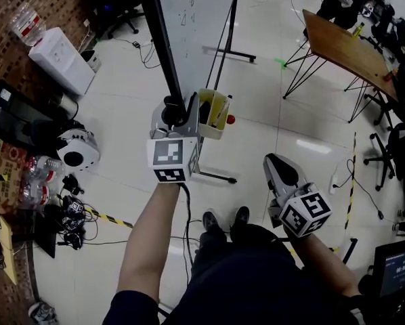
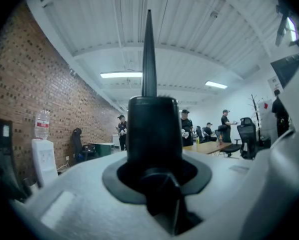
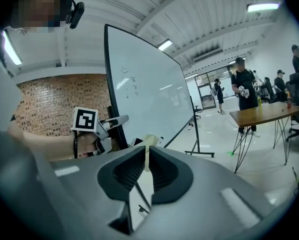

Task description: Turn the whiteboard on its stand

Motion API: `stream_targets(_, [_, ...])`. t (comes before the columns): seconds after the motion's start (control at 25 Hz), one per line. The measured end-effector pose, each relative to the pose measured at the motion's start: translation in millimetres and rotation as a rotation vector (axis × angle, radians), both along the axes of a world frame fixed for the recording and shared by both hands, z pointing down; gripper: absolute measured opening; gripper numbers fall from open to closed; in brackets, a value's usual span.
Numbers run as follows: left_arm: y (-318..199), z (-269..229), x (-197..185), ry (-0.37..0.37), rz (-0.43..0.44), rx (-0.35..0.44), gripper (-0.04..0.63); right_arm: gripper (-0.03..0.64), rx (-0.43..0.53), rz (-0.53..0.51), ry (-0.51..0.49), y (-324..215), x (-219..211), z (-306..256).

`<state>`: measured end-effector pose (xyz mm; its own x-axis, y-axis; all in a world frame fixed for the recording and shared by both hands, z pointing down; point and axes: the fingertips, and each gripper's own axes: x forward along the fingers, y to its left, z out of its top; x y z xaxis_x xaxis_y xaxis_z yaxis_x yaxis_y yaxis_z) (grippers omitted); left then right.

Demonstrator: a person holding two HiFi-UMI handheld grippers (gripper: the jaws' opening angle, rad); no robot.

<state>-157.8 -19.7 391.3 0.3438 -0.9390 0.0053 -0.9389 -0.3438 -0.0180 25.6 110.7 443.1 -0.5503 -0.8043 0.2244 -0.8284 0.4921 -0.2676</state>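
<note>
Pale tiled floor (image 1: 277, 117), whiteboard stand's foot (image 1: 238, 55), loose black cables (image 1: 145, 51), wooden table (image 1: 345, 46), water dispenser (image 1: 60, 61)

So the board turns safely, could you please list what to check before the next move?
1. Left gripper shut on the whiteboard frame: ok.
2. Right gripper shut, empty, off the whiteboard: ok.
3. Pen tray contents secured: cannot tell.
4. Stand foot clear of floor cables: cannot tell.
5. Wooden table apart from the whiteboard: ok.
</note>
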Motion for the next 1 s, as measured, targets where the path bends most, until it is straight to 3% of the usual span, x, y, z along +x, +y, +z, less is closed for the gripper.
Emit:
stream_targets(0.28, [16.2, -0.7, -10.7, -0.005, 0.002, -0.006, 0.126, 0.028, 0.024, 0.017, -0.034, 28.1, 14.1, -9.7])
stream_targets(0.72, [70.9, -2.7, -29.6, -0.021, -0.019, -0.014, 0.126, 0.026, -0.031, -0.016, -0.094, 88.1, 65.9, 16.8])
stream_targets(1.0, [82.6, -4.3, -30.3, -0.022, -0.029, -0.030, 0.126, 0.026, -0.058, -0.049, -0.115, 103.7, 51.8, 25.5])
